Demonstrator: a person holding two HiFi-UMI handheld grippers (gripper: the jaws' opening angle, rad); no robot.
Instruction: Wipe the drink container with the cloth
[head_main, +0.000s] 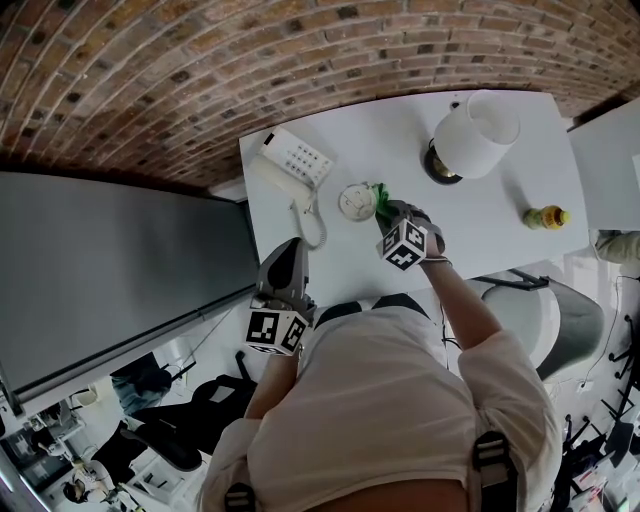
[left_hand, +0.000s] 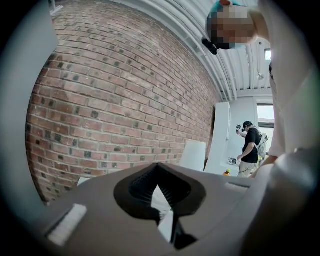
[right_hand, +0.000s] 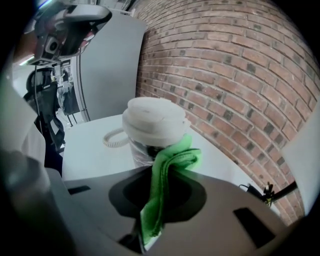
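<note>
Right gripper: we see the right gripper (head_main: 388, 214) (right_hand: 150, 220) reaching in over the table's near edge, its marker cube facing up.
Its tongs: pinching a folded green cloth (head_main: 380, 198) (right_hand: 163, 185); the cloth stands up out of the jaws and folds over at the top.
Cloth against the cup: the folded top of the cloth touches the side of the drink container (head_main: 355, 201) (right_hand: 152, 129), just under its white lid, on the side towards the right gripper.
Drink container: a clear cup with a white lid, upright on the white table (head_main: 490, 235) (right_hand: 82, 147), a little left of the table's middle, about halfway between its far and near edges.
Left gripper: the left gripper (head_main: 289, 252) (left_hand: 167, 220) is over the table's near left corner, well apart from the cup; we cannot tell whether it rests on the table.
Its tongs: pressed together with nothing between them; only a thin sliver of white shows past them.
Telephone: a white telephone (head_main: 291, 160) lies by the far left corner, with its coiled cord running towards the near edge.
Lamp: a lamp (head_main: 476, 130) with a white shade stands near the far right corner.
Bottle: a small yellow bottle (head_main: 546, 216) (left_hand: 227, 172) sits close to the right edge.
Background: a brick wall (head_main: 200, 60) lies beyond the far edge.
</note>
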